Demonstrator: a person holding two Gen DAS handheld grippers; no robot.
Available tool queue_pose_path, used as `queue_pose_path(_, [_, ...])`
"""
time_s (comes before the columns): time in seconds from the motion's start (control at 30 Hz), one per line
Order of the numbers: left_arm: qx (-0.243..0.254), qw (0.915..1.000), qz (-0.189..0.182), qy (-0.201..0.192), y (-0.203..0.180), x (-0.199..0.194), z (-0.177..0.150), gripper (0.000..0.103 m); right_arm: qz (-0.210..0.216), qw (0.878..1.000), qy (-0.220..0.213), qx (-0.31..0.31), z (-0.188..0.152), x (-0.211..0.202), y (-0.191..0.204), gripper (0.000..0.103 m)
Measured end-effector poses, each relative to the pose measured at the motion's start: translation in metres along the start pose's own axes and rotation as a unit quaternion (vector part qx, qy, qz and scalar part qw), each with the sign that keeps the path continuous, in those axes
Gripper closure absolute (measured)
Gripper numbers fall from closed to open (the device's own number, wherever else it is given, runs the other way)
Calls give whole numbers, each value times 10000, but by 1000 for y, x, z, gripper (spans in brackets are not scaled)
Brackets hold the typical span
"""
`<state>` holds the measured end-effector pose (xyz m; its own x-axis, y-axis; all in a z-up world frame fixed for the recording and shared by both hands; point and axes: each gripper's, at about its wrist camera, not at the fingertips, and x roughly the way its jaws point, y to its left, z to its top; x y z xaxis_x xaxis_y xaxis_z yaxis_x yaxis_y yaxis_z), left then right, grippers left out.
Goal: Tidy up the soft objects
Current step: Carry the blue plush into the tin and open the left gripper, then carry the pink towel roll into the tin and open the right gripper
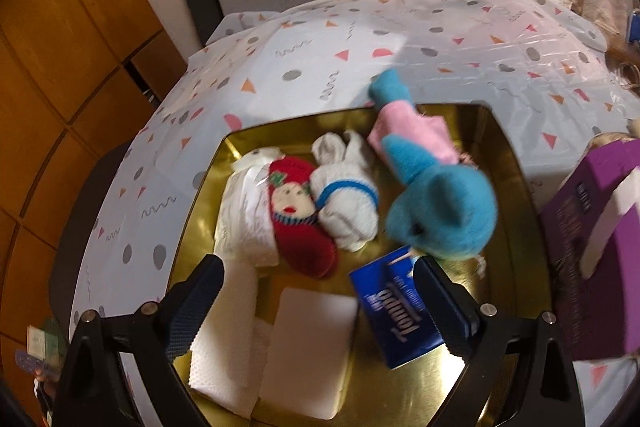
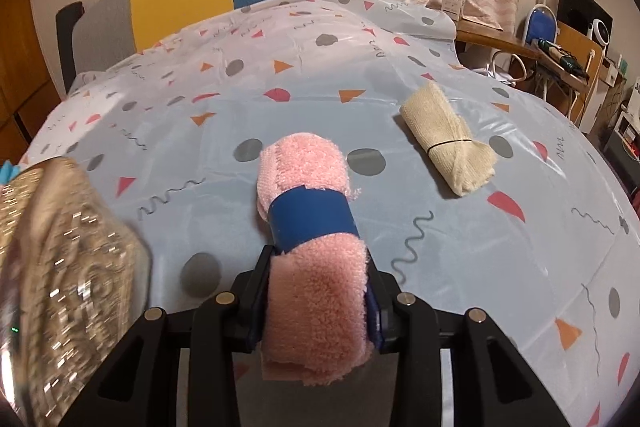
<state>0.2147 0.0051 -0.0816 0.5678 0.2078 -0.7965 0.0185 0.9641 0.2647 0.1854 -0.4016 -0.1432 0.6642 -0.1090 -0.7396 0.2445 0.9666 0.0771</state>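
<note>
Right claw clamped on a rolled pink towel above the tabletop; left claw spread apart over the gold box.
In the box lie a blue plush, white sock, red sock and tissue pack. A cream roll rests far right of the towel.

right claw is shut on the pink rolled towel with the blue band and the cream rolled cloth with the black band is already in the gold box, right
Not quite. The right claw is shut on the pink rolled towel, but the cream rolled cloth is not in the gold box. The right wrist view shows it lying on the patterned tablecloth, apart from the towel.
</note>
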Motion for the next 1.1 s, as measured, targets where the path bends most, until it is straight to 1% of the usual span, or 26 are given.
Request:
queue_pose_path(0.13, [-194, 9998, -65, 70, 11, 1, -6, 7, 30, 9998, -168, -125, -5, -28, 5, 65])
queue_pose_path(0.3, [-588, 9980, -228, -71, 34, -13, -18, 7, 245, 9977, -629, -46, -10, -83, 10, 65])
queue_pose_path(0.37, [-746, 9965, -344, -162, 46, -18, -25, 6, 431, 9950, -896, -29, -13, -110, 16, 65])
queue_pose_path(0.43, [-920, 9939, -559, -247, 58, -23, -36, 1, 684, 9917, -1088, -13, -16, -132, 22, 65])
queue_pose_path(0.5, [-1005, 9920, -691, -337, 67, -28, -48, 1, 951, 9870, -1297, -39, -20, -158, 34, 65])
queue_pose_path(0.6, [-920, 9931, -619, -395, 73, -33, -63, 1, 1138, 9814, -1512, -309, -24, -187, 57, 65])
queue_pose_path(0.67, [-868, 9939, -505, -449, 79, -37, -75, 1, 1369, 9758, -1628, -502, -27, -205, 76, 65])
queue_pose_path(0.8, [-943, 9936, -401, -471, 96, -43, -94, 1, 2136, 9575, -1652, -1016, -33, -229, 126, 65])
queue_pose_path(0.87, [-1037, 9929, -382, -443, 108, -44, -104, 1, 2480, 9439, -1629, -1453, -39, -236, 158, 65])
queue_pose_path(0.93, [-1175, 9918, -324, -382, 121, -44, -114, 1, 2737, 9275, -1562, -2011, -48, -238, 192, 65])
queue_pose_path(1.0, [-1314, 9903, -336, -313, 133, -43, -122, 1, 2957, 9102, -1359, -2562, -57, -231, 226, 65])
queue_pose_path(1.1, [-1448, 9886, -318, -253, 143, -42, -130, 1, 3119, 8938, -787, -3125, -68, -207, 267, 65])
